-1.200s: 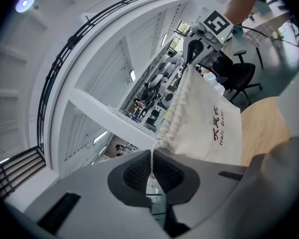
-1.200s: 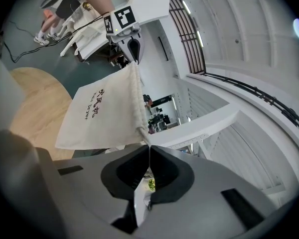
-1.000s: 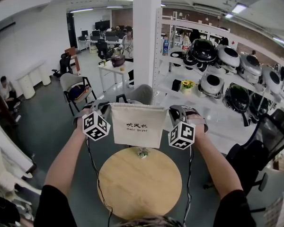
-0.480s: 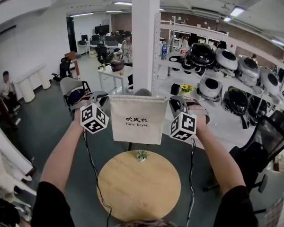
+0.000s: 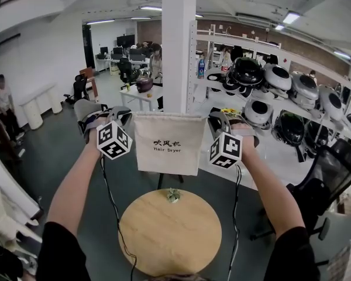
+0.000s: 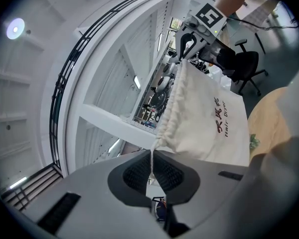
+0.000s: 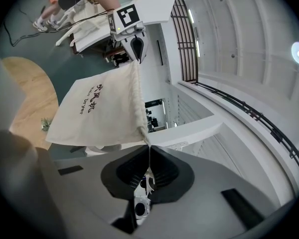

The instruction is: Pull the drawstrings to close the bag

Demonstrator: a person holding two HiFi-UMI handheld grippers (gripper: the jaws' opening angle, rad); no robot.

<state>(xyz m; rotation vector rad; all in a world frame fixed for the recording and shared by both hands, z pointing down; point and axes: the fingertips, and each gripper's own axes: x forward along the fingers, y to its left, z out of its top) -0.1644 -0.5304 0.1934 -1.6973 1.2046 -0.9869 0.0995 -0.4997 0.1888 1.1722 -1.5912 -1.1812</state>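
Step in hand, as judged from where I stand: the pull itself, with both cords gripped and the load off the desk. The left hand-held gripper point(image 6: 152, 171) is closed, its pads pinching the left drawstring point(image 6: 151, 158) where it leaves the gathered hem. The bag point(image 5: 167, 145), cream cloth with dark lettering, hangs in the air between the two tools, clear of the surface, its mouth at 12 o'clock and its base at 6 o'clock. The hem is ruffled along its length but spans nearly the full width of the cloth, so closure appears partial. The right hand-held gripper point(image 7: 148, 171) is likewise closed, clamped on the right drawstring point(image 7: 149, 153). The next move probably calls for drawing the tools apart, left toward 9 o'clock and right toward 3 o'clock, with an even pull on both sides and no release of the pinch; a slipped cord would leave the mouth open. At 6 o'clock of the bag stands the round wooden desk point(image 5: 169, 233), bare except for a small green item point(image 5: 174, 196) near its far edge. Room, left to right: a person point(image 5: 1, 98) by the wall at 9 o'clock, a grey chair point(image 5: 85, 107), a white pillar point(image 5: 178, 45) at 12 o'clock, white shelves point(image 5: 269, 122) loaded with helmets point(image 5: 248, 69) at 2 o'clock, and a black office chair point(image 5: 322, 180) at 4 o'clock.
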